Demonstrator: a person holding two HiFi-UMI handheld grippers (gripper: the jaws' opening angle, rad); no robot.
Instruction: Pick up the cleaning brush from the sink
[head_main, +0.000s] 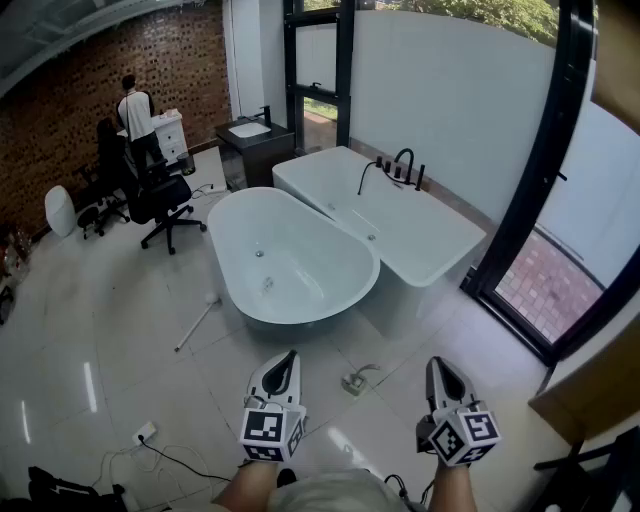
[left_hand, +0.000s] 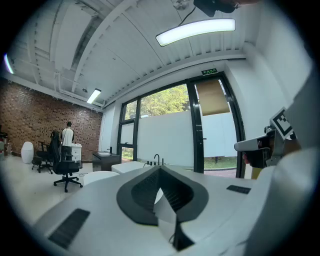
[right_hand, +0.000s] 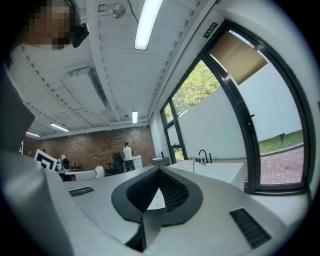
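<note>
Both grippers are held low and level at the bottom of the head view, over the tiled floor. My left gripper (head_main: 290, 354) (left_hand: 160, 170) is shut with nothing between its jaws. My right gripper (head_main: 437, 362) (right_hand: 160, 171) is likewise shut and empty. The sink (head_main: 250, 129) is a white basin in a dark cabinet far off by the window; no brush shows in it from here. A white long-handled tool (head_main: 197, 322) lies on the floor beside the oval tub, well ahead of the left gripper.
A white oval bathtub (head_main: 296, 316) stands ahead, with a rectangular tub (head_main: 450, 238) and black tap (head_main: 403, 165) behind it. A person (head_main: 135, 112) and office chairs (head_main: 165, 195) are at the back left. Cables (head_main: 160, 455) and a small fitting (head_main: 355, 382) lie on the floor.
</note>
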